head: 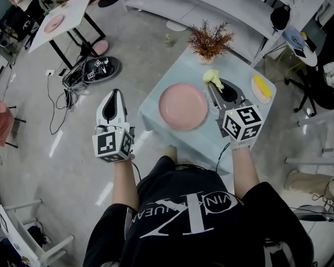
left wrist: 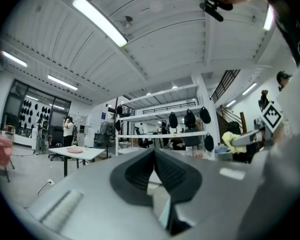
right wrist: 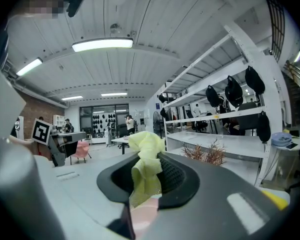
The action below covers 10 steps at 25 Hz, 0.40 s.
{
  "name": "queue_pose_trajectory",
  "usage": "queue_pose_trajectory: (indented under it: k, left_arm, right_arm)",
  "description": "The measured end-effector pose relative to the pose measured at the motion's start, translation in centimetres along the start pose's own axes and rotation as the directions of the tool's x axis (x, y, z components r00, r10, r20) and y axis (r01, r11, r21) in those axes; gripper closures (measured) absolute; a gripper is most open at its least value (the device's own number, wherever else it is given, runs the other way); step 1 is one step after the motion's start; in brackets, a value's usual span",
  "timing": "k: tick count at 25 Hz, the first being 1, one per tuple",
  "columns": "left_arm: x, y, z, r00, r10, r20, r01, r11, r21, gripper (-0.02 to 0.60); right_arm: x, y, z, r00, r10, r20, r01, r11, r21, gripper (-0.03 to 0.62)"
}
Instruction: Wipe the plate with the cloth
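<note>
Your right gripper [head: 215,84] has its jaws clamped on the yellow cloth [head: 212,77]. In the right gripper view the cloth [right wrist: 146,168] stands bunched up between the two dark pads, with its top poking out past the tips. That gripper is over the pale blue table [head: 196,142], just right of the pink plate [head: 182,106]. The cloth sits off the plate's far-right rim, and no view shows whether it touches the table.

Your left gripper [head: 114,93] is held off the table's left edge, above the floor, well apart from the plate. Its jaws [left wrist: 154,156] meet at the tips with nothing between them.

The plate lies flat near the middle of the table. A dried plant [head: 210,39] stands at the table's far edge, and a small dish [head: 261,87] holding something yellow sits on its right side
</note>
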<state>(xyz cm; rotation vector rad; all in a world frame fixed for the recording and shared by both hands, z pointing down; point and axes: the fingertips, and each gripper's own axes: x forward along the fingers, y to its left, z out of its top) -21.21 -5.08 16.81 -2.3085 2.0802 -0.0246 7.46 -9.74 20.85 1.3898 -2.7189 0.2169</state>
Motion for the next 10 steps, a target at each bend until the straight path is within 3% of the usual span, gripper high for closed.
queue_pose_trajectory:
  k: [10]
  left_arm:
    - [-0.41, 0.09, 0.57, 0.998, -0.031, 0.047, 0.030, 0.999, 0.014, 0.581]
  right_arm:
    - [0.00, 0.07, 0.25, 1.000, -0.005, 0.008, 0.005, 1.000, 0.011, 0.509]
